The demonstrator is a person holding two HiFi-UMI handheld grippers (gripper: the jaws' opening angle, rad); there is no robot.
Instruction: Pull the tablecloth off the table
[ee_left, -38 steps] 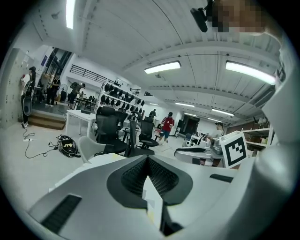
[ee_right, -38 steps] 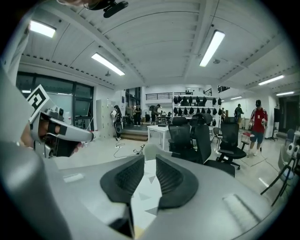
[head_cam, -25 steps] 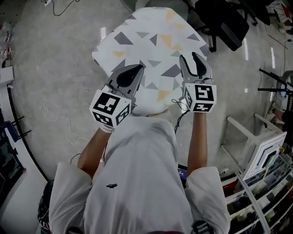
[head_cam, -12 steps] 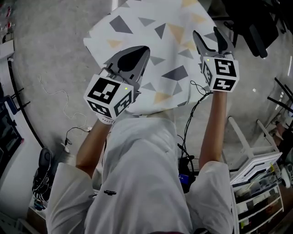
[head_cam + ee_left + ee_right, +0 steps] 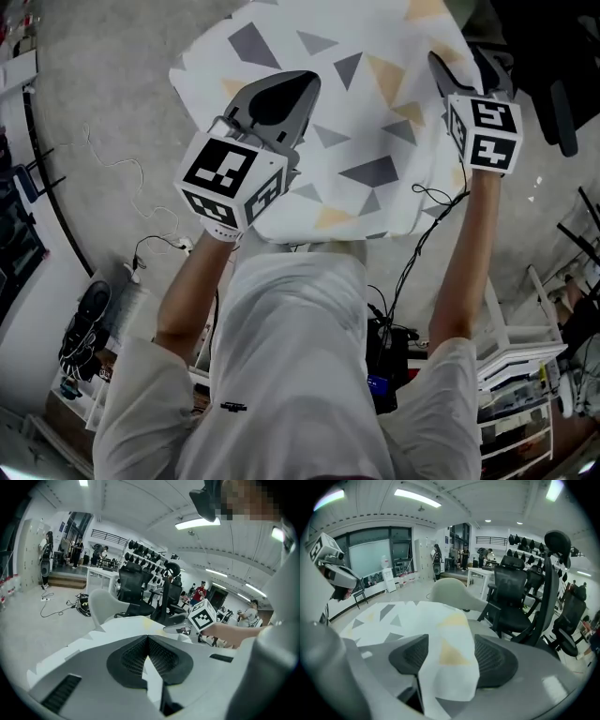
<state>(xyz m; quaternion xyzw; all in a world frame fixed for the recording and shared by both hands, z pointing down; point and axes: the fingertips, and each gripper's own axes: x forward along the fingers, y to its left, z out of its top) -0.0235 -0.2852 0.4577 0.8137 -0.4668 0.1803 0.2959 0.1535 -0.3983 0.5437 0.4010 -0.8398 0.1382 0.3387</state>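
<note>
The tablecloth (image 5: 361, 103), white with grey and yellow triangles, hangs spread between my two raised grippers. My left gripper (image 5: 306, 82) holds its near left part; in the left gripper view the jaws (image 5: 148, 641) are pressed together with a thin white sliver of cloth (image 5: 153, 679) between them. My right gripper (image 5: 469, 67) is at the cloth's right edge. Its jaws (image 5: 450, 654) are opening, and a fold of cloth (image 5: 449, 641) lies loosely in the wide gap without the pads pressing on it. The table is not visible under the cloth.
Black office chairs (image 5: 513, 597) stand close on the right and ahead. A pale chair shell (image 5: 452, 592) sits beyond the cloth. Cables (image 5: 112, 234) trail over the grey floor at left. White shelving (image 5: 525, 375) stands at lower right. People stand far off in the room.
Both grippers rose and moved apart, the right one out to the right, spreading the cloth wider. The right jaws have spread further.
</note>
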